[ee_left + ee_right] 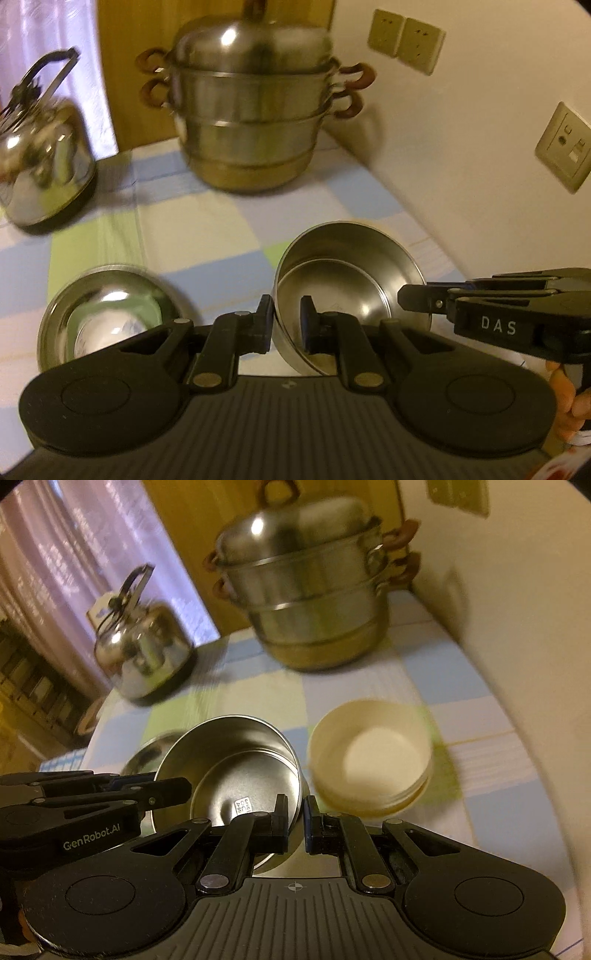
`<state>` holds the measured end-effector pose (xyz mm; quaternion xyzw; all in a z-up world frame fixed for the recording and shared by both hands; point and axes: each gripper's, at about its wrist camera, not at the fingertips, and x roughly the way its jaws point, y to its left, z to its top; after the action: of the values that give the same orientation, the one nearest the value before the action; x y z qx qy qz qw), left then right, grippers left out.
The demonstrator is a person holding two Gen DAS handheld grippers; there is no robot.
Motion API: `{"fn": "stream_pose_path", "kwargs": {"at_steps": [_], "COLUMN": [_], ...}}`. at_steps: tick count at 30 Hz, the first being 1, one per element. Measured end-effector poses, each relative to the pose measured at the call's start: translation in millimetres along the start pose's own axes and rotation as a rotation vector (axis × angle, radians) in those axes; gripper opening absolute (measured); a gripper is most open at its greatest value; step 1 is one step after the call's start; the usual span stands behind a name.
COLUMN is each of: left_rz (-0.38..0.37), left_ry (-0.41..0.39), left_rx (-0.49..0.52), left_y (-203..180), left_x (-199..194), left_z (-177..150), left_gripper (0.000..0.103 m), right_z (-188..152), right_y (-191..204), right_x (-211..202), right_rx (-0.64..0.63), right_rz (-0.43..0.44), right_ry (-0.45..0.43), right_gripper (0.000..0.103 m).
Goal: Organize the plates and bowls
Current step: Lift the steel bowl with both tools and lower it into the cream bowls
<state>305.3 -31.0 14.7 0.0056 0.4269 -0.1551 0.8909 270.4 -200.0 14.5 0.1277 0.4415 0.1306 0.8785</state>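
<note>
A steel bowl (351, 273) is tilted and held above the checked cloth. My left gripper (286, 321) is shut on its near rim, one finger outside, one inside. My right gripper (295, 812) is shut on the opposite rim of the same bowl (236, 764). The right gripper also shows from the side in the left wrist view (410, 299), and the left gripper in the right wrist view (181, 790). A second steel bowl (107, 314) sits on the cloth to the left. A stack of cream bowls (369, 753) sits on the cloth to the right.
A large steel steamer pot (255, 110) stands at the back against the wall. A steel kettle (40, 162) stands at the back left. The wall (480, 147) with sockets runs along the table's right side. The checked cloth (207, 221) covers the table.
</note>
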Motion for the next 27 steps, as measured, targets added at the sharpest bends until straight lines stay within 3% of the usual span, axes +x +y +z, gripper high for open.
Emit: {"fn": "stream_pose_path", "kwargs": {"at_steps": [13,27], "left_rz": [-0.092,-0.091], "left_ry": [0.022,0.087], "left_rx": [0.030,0.039], "left_y": [-32.4,-37.2], "left_x": [49.6,85.2], "left_z": [52.3,52.2], "left_gripper": [0.013,0.013], "right_z": [44.8,42.5], "right_y": [-50.2,-77.1], "right_x": [-8.7,19.6], "right_rx": [0.093,0.142], "right_rz": [-0.089,-0.117], "right_ry": [-0.068,-0.035], "right_gripper": [0.008,0.008]}}
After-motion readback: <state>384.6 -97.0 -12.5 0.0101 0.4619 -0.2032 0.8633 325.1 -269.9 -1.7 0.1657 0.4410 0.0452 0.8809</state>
